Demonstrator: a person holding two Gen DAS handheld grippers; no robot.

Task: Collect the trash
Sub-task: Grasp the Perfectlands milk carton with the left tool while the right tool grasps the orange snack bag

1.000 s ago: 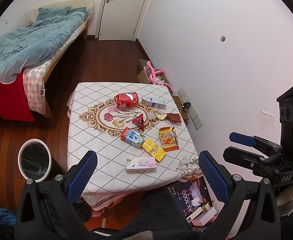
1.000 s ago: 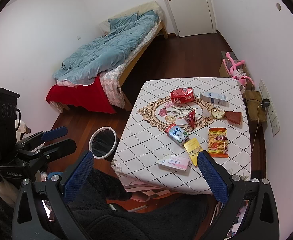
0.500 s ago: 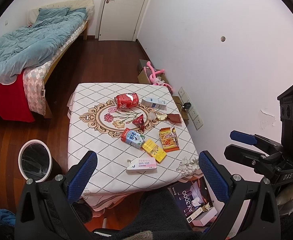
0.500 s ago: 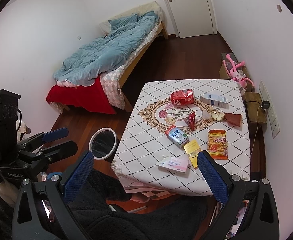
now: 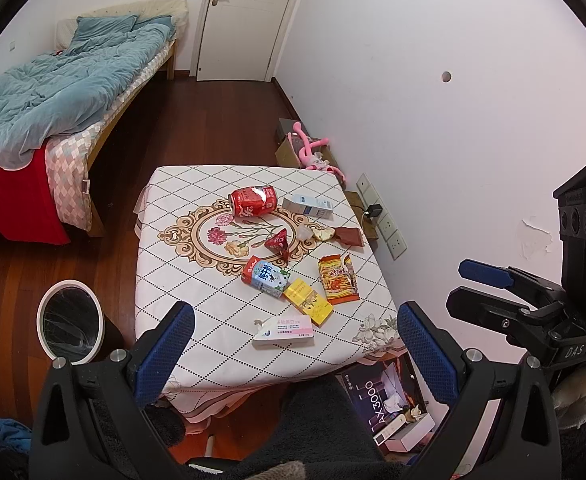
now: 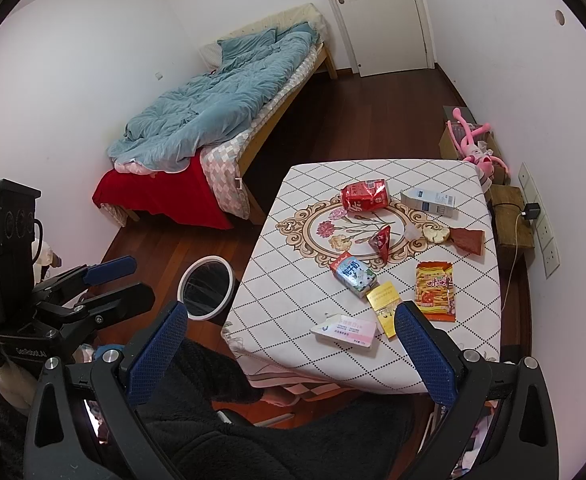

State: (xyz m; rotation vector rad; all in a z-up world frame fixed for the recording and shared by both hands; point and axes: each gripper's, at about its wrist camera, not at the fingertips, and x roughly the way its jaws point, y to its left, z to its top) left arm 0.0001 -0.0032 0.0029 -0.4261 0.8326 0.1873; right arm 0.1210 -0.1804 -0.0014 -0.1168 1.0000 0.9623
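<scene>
Trash lies scattered on a small table (image 5: 181,248) with a patterned cloth: a crushed red can (image 5: 253,205), a white-blue carton (image 5: 307,206), a red wrapper (image 5: 277,240), a milk carton (image 5: 265,276), a yellow packet (image 5: 308,301), an orange snack bag (image 5: 338,279) and a pink-white box (image 5: 285,327). A white-rimmed bin (image 5: 70,322) stands on the floor left of the table. My left gripper (image 5: 293,354) hangs open above the table's near edge. My right gripper (image 6: 289,356) is also open, empty, with the pink-white box (image 6: 343,330) between its fingers' lines.
A bed (image 5: 53,104) with a blue duvet fills the far left. A white door (image 5: 249,16) is at the back. A pink toy (image 5: 311,154) and boxes sit by the right wall. A person's dark fleece legs (image 6: 233,432) are below the grippers.
Both views have drifted slightly closer to the table, so it sits a little lower in frame. Both grippers stay open and empty.
</scene>
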